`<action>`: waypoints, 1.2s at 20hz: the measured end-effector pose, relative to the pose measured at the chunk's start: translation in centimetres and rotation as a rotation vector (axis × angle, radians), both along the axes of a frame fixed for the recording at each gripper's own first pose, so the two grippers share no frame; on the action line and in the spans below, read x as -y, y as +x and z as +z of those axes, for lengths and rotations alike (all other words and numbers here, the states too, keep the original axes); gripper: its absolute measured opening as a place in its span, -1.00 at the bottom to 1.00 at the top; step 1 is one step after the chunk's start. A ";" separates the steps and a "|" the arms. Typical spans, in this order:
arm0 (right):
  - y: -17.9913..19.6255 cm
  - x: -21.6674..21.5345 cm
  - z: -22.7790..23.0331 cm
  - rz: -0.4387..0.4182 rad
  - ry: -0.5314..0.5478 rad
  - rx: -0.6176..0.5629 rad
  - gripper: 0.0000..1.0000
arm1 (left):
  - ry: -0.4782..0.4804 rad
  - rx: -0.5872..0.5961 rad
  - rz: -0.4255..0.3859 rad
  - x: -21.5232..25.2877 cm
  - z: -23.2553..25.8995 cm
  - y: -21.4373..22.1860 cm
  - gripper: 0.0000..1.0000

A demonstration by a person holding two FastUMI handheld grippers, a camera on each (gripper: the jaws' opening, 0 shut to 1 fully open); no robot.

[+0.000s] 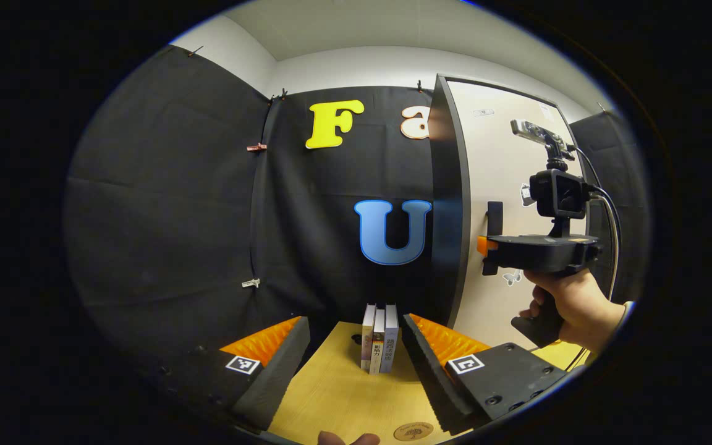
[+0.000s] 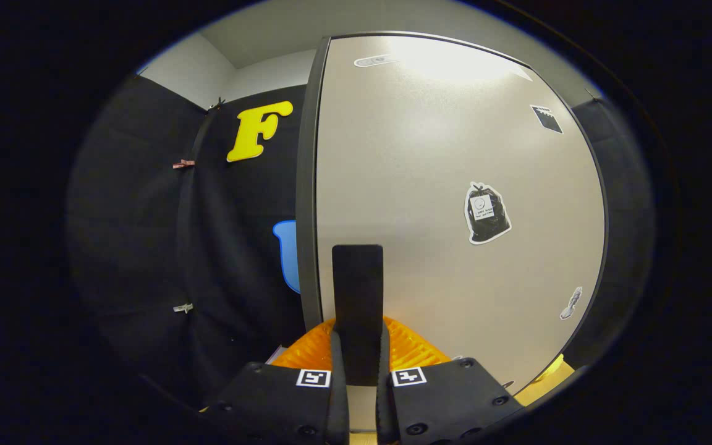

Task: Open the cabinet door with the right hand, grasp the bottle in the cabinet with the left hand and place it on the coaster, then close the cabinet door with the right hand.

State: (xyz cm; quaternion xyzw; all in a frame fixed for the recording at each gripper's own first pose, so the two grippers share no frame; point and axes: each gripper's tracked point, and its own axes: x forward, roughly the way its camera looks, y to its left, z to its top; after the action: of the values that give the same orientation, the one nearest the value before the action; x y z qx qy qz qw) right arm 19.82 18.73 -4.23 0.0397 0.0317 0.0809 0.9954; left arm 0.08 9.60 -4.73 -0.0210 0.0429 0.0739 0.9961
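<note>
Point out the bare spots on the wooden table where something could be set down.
Bare wood lies on the table between the left gripper fingers, from the upright books forward to the round coaster at the near edge. It is crowded right, where the cabinet door and right gripper on its handle stand.

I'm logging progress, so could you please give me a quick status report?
Right gripper shut on door handle. Left gripper open above table, books ahead. Cabinet door barely open, bottle unseen.
</note>
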 end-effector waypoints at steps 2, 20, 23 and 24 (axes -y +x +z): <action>-0.5 0.0 0.1 0.025 0.014 -0.020 -0.67 | 0.003 0.007 -0.002 0.3 0.3 -0.4 0.89; -11.3 4.0 3.0 0.172 0.089 -0.022 -0.68 | 0.026 0.053 -0.069 6.9 2.5 -3.6 0.89; -12.5 5.6 3.1 0.139 0.072 -0.017 -0.67 | 0.035 0.061 -0.107 8.9 3.0 -3.2 0.89; -12.9 6.1 3.0 0.126 0.066 -0.014 -0.67 | 0.037 0.064 -0.120 9.6 3.1 -3.1 0.89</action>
State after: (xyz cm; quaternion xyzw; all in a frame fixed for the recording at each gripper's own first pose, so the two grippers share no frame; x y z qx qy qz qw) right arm 6.90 12.67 -1.18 0.0712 0.0386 0.1442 0.9862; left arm -2.98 0.02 -1.63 -0.0026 0.0111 0.0143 0.9998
